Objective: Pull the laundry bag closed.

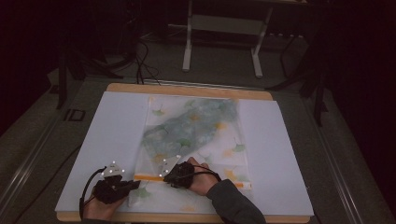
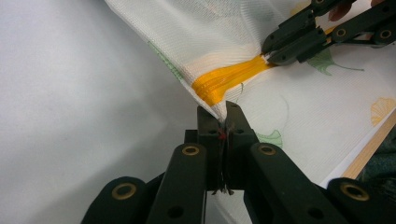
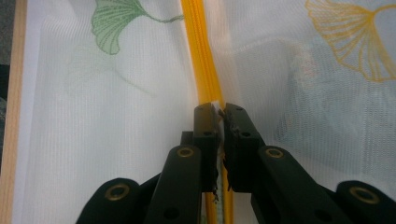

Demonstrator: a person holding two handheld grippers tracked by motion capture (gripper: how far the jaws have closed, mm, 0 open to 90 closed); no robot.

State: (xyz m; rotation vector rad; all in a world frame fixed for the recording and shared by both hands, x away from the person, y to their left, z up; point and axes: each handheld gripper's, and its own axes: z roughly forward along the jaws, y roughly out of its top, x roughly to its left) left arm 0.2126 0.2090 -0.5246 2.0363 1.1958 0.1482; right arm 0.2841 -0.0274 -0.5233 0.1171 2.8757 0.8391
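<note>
A sheer white mesh bag point(image 1: 194, 140) printed with green and yellow ginkgo leaves lies flat on the white sheet point(image 1: 280, 154) that covers the wooden table point(image 1: 187, 88), running from near the far edge down to the near edge, a little right of the middle. Something pale green shows through its upper half. An orange zipper band point(image 2: 229, 79) crosses the bag close to the near edge.

The left gripper point(image 2: 223, 114) has its jaws closed on the bag's near left corner, where the orange band ends, and the mesh there is lifted off the sheet into a peak. The right gripper point(image 3: 220, 112) is clamped on the zipper band itself, just beside the left one along the same band; the band is bunched into folds at its tips.
</note>
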